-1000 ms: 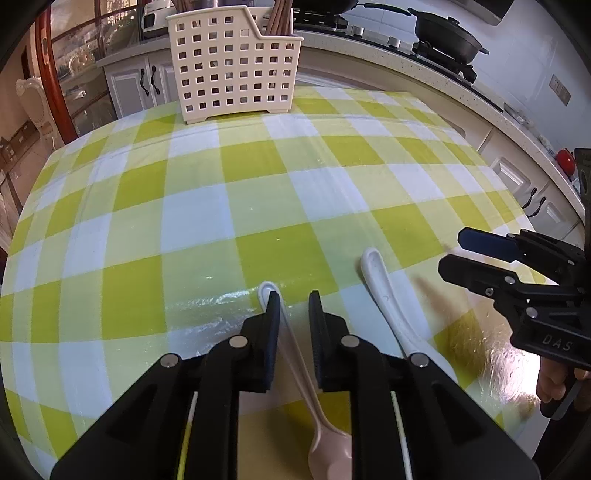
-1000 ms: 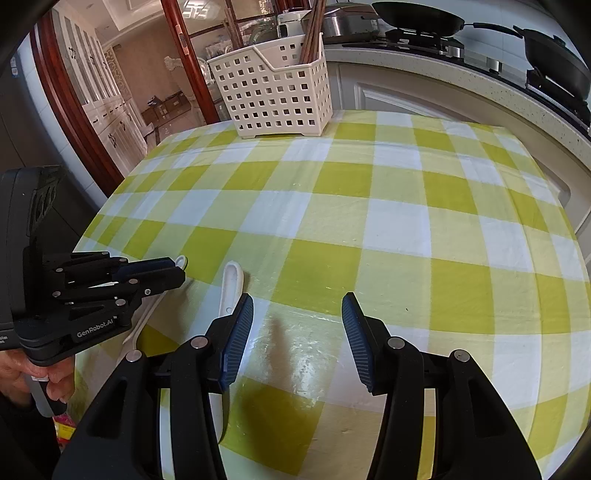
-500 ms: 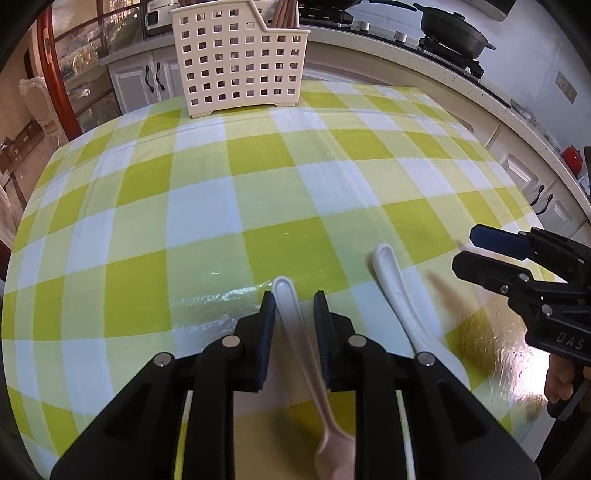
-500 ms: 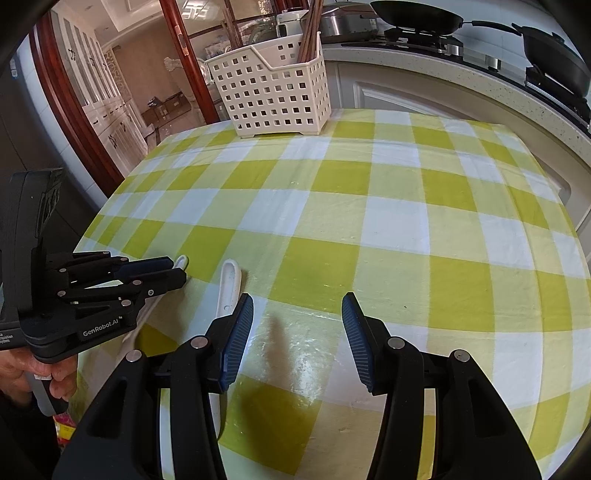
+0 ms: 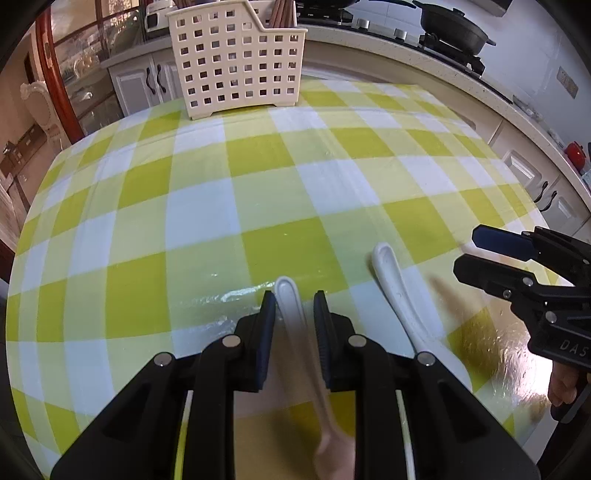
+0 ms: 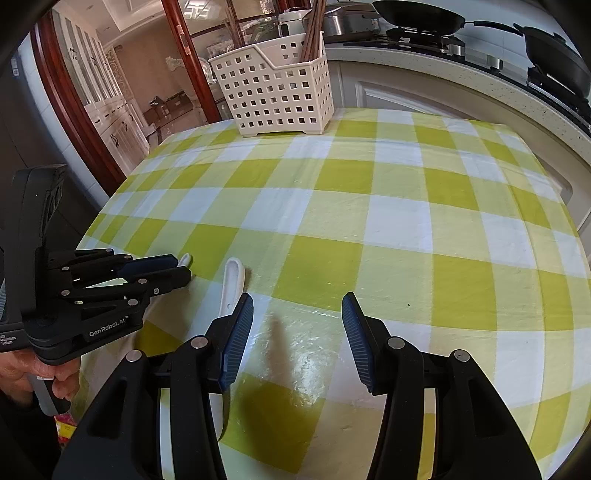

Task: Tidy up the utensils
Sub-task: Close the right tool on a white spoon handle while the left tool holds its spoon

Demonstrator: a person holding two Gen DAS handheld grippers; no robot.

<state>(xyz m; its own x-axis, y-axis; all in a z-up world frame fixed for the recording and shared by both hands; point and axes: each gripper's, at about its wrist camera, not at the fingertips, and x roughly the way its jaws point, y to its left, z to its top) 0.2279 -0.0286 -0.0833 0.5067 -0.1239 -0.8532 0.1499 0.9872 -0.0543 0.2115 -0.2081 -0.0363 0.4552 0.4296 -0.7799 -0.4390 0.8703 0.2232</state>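
1. Where the left gripper (image 5: 294,308) points down at the green-and-white checked tablecloth (image 5: 207,206), its jaws stand only narrowly apart with the handle of a pale pink spoon (image 5: 291,299) running between them; a sliver of cloth shows on each side of the handle, so the pads do not press on it.
2. The pink spoon lies flat on the cloth, handle tip away from the camera, bowl blurred at the bottom edge of the left wrist view.
3. A white spoon (image 5: 397,291) lies just to the right of it, roughly parallel, apart from it.
4. The right gripper (image 6: 297,314) hovers with jaws about half open and nothing between them; the white spoon's handle (image 6: 232,284) passes beside its left finger (image 6: 236,332).
5. A cream perforated utensil basket (image 6: 277,88) stands upright at the far edge of the table, well apart from both spoons, with brown chopsticks (image 6: 312,35) standing in its rear compartment.
6. A person's hand (image 6: 33,373) holds the left gripper's handle.
7. Dark pans sit on the stove (image 5: 454,26) behind.
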